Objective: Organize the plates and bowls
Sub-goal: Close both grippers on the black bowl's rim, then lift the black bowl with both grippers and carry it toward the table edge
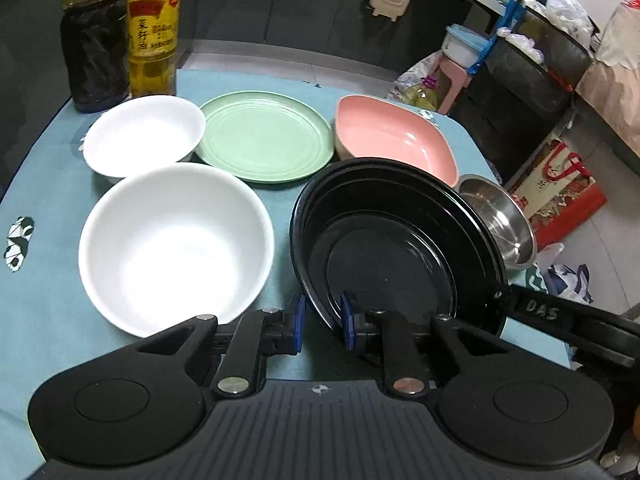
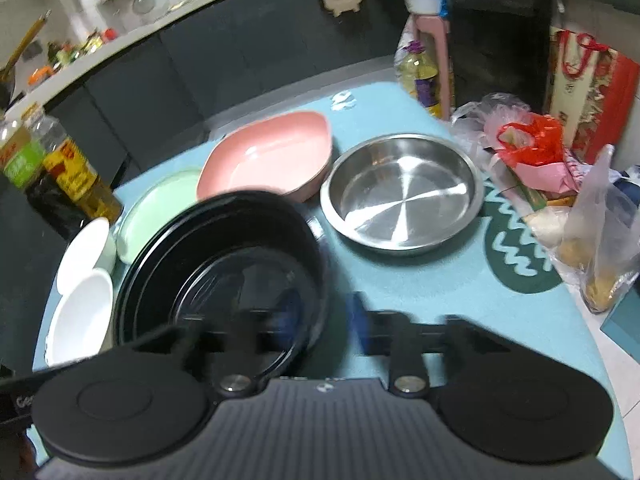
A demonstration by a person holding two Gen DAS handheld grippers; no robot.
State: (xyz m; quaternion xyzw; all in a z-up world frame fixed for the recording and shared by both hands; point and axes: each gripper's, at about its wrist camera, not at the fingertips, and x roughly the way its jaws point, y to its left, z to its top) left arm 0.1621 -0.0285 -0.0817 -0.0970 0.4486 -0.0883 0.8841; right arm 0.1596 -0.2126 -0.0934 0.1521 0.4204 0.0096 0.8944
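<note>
A black plate [image 1: 392,256] [image 2: 224,264], seemingly two stacked, lies on the teal table [image 1: 44,312]. My left gripper [image 1: 323,324] has its blue pads on either side of the plate's near left rim and is shut on it. The right gripper's finger [image 1: 536,306] reaches the plate's right rim. In the blurred right wrist view, my right gripper [image 2: 326,312] straddles that rim and is shut on it. Around the plate stand a large white bowl [image 1: 176,248], a small white bowl [image 1: 144,132], a green plate [image 1: 266,136], a pink dish [image 1: 394,140] and a steel dish [image 2: 404,196].
A dark sauce bottle [image 1: 94,40] and an oil bottle [image 1: 152,36] stand at the table's far left. Plastic bags [image 2: 528,144] crowd the right side of the table. The table's right edge [image 1: 480,152] drops to a floor with a stool, boxes and a red bag.
</note>
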